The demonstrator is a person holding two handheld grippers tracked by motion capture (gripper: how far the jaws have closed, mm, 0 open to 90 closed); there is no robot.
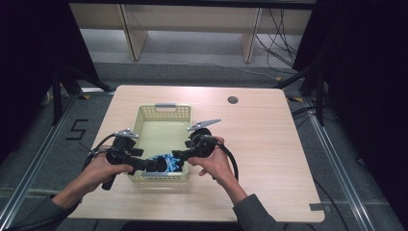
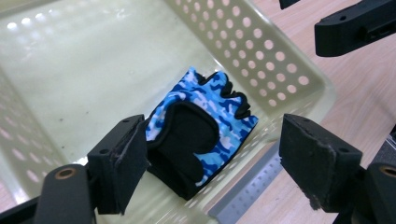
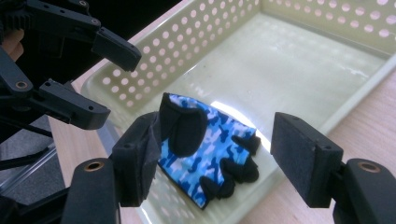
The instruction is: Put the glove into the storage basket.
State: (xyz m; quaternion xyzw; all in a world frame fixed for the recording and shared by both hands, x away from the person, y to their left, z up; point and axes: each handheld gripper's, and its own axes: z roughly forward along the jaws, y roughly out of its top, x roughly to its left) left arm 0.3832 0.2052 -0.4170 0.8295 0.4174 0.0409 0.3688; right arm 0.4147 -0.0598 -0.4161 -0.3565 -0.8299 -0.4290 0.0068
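At the near end of the pale perforated basket (image 1: pixel 162 113), the blue camouflage fingerless glove (image 2: pixel 201 126) lies flat. My left gripper (image 2: pixel 210 168) and right gripper (image 3: pixel 215 158) hang spread, empty (cuff nearest): I should pinch the raised cuff, not the floor.

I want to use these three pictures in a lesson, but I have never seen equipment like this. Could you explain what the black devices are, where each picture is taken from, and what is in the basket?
A person sits at a wooden table and holds a hand-operated gripper in each hand: the left gripper and the right gripper. Each has two black padded jaws.

One picture comes from a camera above the table. The other two come from cameras riding on each gripper, looking along its jaws.

On the table stands a pale yellow perforated basket. In it lies a blue camouflage fingerless glove with a black palm. Both grippers are open around the glove; nothing is held.
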